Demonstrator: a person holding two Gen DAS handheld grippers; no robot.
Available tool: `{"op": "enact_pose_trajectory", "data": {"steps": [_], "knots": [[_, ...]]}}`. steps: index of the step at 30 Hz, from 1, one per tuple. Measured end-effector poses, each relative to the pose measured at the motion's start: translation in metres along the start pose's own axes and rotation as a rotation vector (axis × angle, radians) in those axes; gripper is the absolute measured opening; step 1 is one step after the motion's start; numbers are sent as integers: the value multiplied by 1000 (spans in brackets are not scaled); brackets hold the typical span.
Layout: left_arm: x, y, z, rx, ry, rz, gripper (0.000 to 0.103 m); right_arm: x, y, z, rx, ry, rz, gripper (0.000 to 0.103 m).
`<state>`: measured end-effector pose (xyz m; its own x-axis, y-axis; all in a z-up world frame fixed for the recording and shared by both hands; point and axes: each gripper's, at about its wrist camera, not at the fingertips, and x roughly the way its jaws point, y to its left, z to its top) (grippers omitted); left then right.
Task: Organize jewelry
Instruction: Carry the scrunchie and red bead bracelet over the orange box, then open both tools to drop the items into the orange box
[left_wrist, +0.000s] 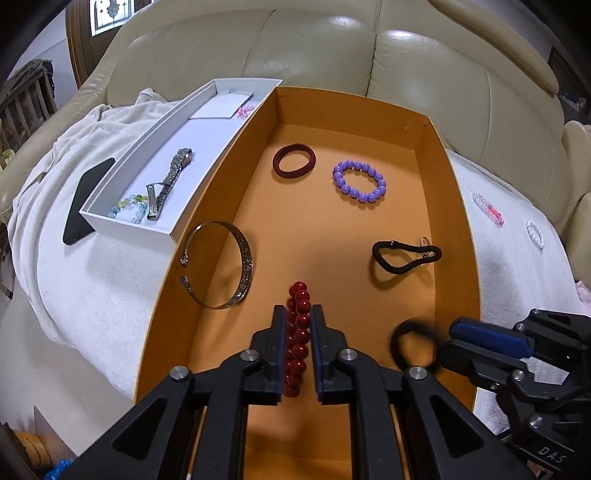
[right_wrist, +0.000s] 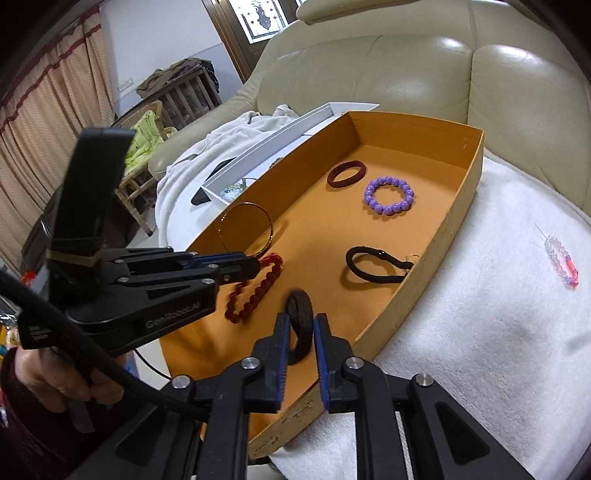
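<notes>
Two claws dip into the orange box, each pinching a ring of something.

The left claw (left_wrist: 298, 317) is squeezed on the red bead bracelet (left_wrist: 297, 338), low over the near end of the orange box (left_wrist: 458, 206). The right claw (right_wrist: 300, 328) is squeezed on a black hair band (right_wrist: 300, 326) beside it. Farther in the box lie a dark red hair band (left_wrist: 293, 161), a purple bead bracelet (left_wrist: 359, 181), another black hair tie (left_wrist: 405, 256), and a silver bangle (left_wrist: 221, 264) leaning on the left wall. The white box (left_wrist: 122, 221) touches the orange one and holds a watch (left_wrist: 173, 176), a hair clip (left_wrist: 152, 206) and pale glass beads (left_wrist: 127, 208). Only the left view looks down into the white box. Only the right view shows the person's hand (right_wrist: 55, 376) and the curtains (right_wrist: 40, 122).
</notes>
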<state>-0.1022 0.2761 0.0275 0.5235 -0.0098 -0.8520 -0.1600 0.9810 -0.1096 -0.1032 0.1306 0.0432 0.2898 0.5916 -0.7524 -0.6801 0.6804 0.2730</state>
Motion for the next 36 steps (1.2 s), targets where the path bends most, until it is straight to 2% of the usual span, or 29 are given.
{"op": "enact_pose_trajectory", "data": {"steps": [5,9,12,16,23,29,33,36], "knots": [[-2,-7,3,4,-20,-12,26,-13,-7,2,22,-28,9,23],[-5,-17,6,17,-50,-31,27,-29,-22,3,63,-63,-12,23],[-11,-30,9,38,-107,-53,28,-41,-40,2,109,-84,-29,23],[-18,-53,12,74,-184,-43,45,-57,-65,-1,165,-100,-70,23],[-20,-113,17,168,-241,-48,62,-86,-120,-18,298,-108,-148,23],[-10,-169,14,277,-221,-50,63,-115,-164,-34,389,-124,-216,24],[-4,-198,12,320,-216,-46,63,-136,-185,-42,437,-156,-263,41],[-2,-212,10,347,-221,-43,63,-148,-200,-46,460,-178,-286,41]]}}
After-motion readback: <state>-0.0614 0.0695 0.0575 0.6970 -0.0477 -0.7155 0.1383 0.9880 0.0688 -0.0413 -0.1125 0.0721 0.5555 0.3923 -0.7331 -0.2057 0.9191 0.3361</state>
